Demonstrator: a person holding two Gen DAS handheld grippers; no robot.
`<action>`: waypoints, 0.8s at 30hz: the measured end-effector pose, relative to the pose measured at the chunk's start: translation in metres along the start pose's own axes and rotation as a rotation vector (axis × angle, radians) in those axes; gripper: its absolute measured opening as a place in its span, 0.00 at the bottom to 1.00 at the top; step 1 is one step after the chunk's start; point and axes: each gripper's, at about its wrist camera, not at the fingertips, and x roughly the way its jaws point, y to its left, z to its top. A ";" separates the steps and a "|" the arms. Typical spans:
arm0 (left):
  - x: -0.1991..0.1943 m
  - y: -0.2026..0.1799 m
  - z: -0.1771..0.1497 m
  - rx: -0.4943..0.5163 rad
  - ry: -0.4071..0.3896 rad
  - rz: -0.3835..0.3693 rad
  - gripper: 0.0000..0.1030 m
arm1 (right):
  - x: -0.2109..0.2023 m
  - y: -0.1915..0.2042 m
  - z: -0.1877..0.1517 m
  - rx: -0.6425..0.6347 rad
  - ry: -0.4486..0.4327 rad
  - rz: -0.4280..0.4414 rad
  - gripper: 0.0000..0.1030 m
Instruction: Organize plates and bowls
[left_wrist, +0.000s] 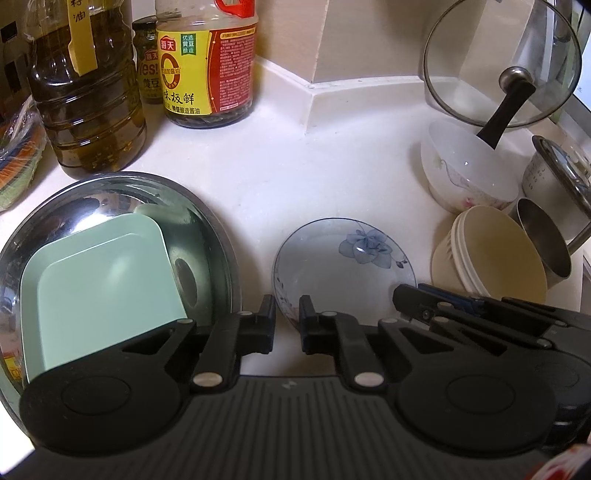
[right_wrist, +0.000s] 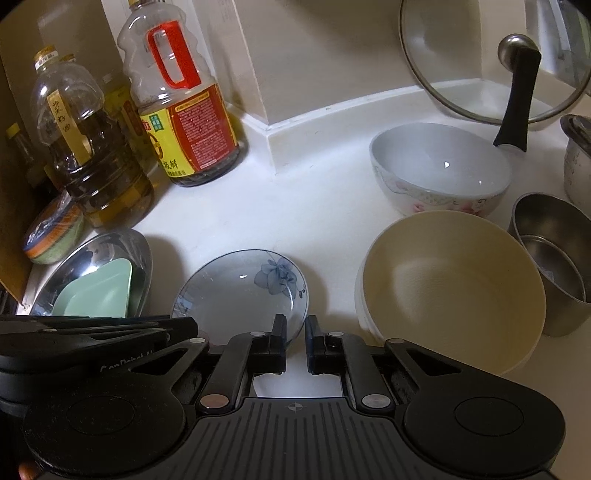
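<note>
A small glass plate with a blue flower (left_wrist: 332, 258) (right_wrist: 229, 288) lies flat on the white counter between both grippers. My left gripper (left_wrist: 288, 314) hovers at its left near rim, pads close together and holding nothing. My right gripper (right_wrist: 295, 325) sits at its right near rim, also shut on nothing. To the left, a pale green square dish (left_wrist: 103, 273) (right_wrist: 99, 295) rests inside a big steel bowl (left_wrist: 218, 221). On the right a stack of cream bowls (right_wrist: 454, 288) leans on its side, with a white floral bowl (right_wrist: 439, 166) behind it.
Oil and sauce bottles (left_wrist: 207, 74) stand at the back left. A glass lid (right_wrist: 461, 74) leans in the back right corner. Nested steel cups (right_wrist: 554, 266) and a pot (left_wrist: 546, 177) crowd the right edge. A wrapped bowl stack (right_wrist: 51, 236) sits far left.
</note>
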 end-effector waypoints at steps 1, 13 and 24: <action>0.000 0.001 0.000 0.000 -0.001 -0.001 0.11 | 0.000 0.000 0.000 0.001 -0.003 0.001 0.09; -0.009 0.002 0.005 -0.003 -0.037 0.004 0.11 | -0.007 0.002 0.004 -0.004 -0.043 0.017 0.09; -0.018 0.008 0.012 -0.012 -0.066 0.003 0.11 | -0.013 0.008 0.013 -0.017 -0.073 0.040 0.09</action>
